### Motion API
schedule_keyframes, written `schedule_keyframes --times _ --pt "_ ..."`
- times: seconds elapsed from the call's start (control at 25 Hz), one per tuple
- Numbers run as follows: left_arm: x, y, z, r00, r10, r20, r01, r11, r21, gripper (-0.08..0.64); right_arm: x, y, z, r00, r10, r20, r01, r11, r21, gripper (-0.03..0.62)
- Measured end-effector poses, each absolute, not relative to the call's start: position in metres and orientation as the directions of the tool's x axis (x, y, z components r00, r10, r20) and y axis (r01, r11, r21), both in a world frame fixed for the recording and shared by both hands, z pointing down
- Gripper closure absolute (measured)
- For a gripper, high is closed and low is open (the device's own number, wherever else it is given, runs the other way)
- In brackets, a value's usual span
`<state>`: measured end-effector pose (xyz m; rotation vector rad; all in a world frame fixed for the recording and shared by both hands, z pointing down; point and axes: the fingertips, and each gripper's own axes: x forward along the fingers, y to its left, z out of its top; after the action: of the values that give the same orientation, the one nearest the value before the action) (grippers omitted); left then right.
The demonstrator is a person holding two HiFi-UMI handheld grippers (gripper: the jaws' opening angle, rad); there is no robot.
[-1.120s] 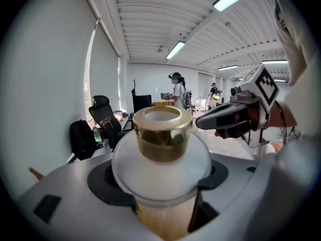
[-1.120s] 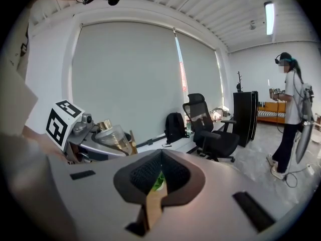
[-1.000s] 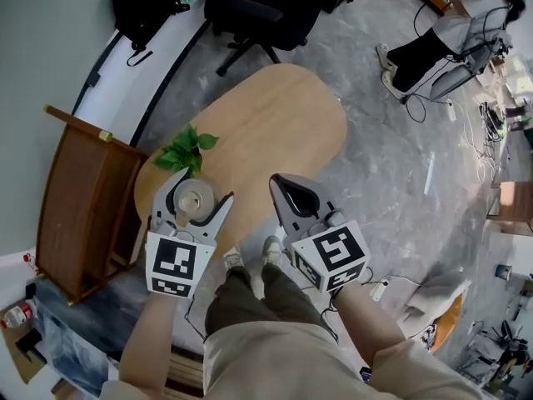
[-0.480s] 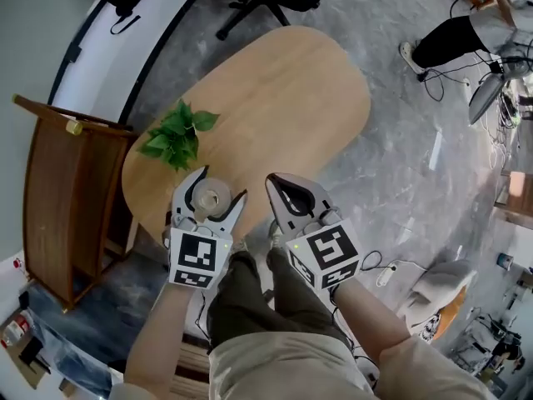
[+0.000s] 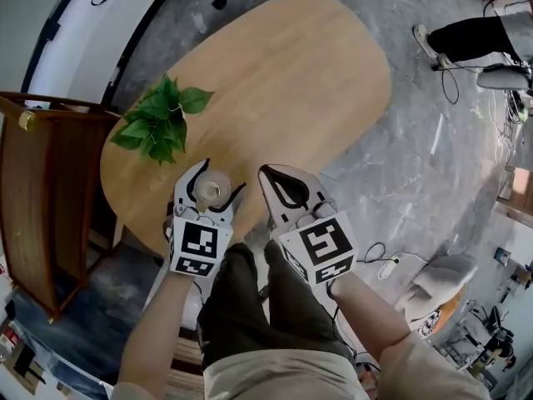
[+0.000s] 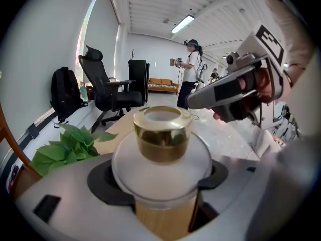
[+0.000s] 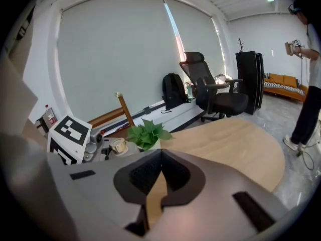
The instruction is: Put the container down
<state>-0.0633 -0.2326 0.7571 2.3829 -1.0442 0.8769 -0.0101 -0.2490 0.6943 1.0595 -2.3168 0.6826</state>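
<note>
A frosted glass container with a gold cap [image 6: 161, 134] is pictured clamped upright between the two jaws of the left gripper [image 6: 160, 185]. It is held above the near left edge of an oval light-wood tabletop [image 5: 283, 82]. Whether its base touches the wood cannot be told. A green leafy plant [image 5: 158, 127] is seen near the tabletop's left edge, just beyond the container and apart from it.

The right gripper [image 5: 266, 173] is held just beside the left one, over the tabletop's near edge. Its jaws are pressed together and nothing is caught between them.

A dark brown wooden stand [image 5: 42, 182] is seen off the tabletop's left edge. Beyond the far end, a black office chair [image 6: 110, 92] and a black backpack [image 6: 64, 92] are shown by the pale wall. A standing person [image 6: 191, 77] is visible further back in the room. The legs of the person holding the grippers [image 5: 250, 307] are seen below the near edge.
</note>
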Motion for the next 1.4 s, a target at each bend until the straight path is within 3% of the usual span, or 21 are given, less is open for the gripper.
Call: schedule_keyframes --times 0.64,1.2,1.4 --pt "-0.055 -0.204 0.898 0.552 -0.465 0.693 -0.722 -0.682 0.117 0.225 0.019 -0.238 0.813 -0.508 -0.503 0.700 -0.822 0.526 -0.218 0.597" --pt "-0.048 -0.188 0.926 0.532 -0.483 0.695 -0.700 -0.713 0.040 0.225 0.000 -0.215 0.832 -0.534 -0.472 0.701 -0.807 0.531 -0.257 0.597" --pt "-0.048 -0.185 0.924 0.523 -0.473 0.709 -0.731 -0.676 0.089 0.218 -0.009 -0.201 0.818 -0.548 -0.461 0.698 -0.797 0.541 -0.269 0.596"
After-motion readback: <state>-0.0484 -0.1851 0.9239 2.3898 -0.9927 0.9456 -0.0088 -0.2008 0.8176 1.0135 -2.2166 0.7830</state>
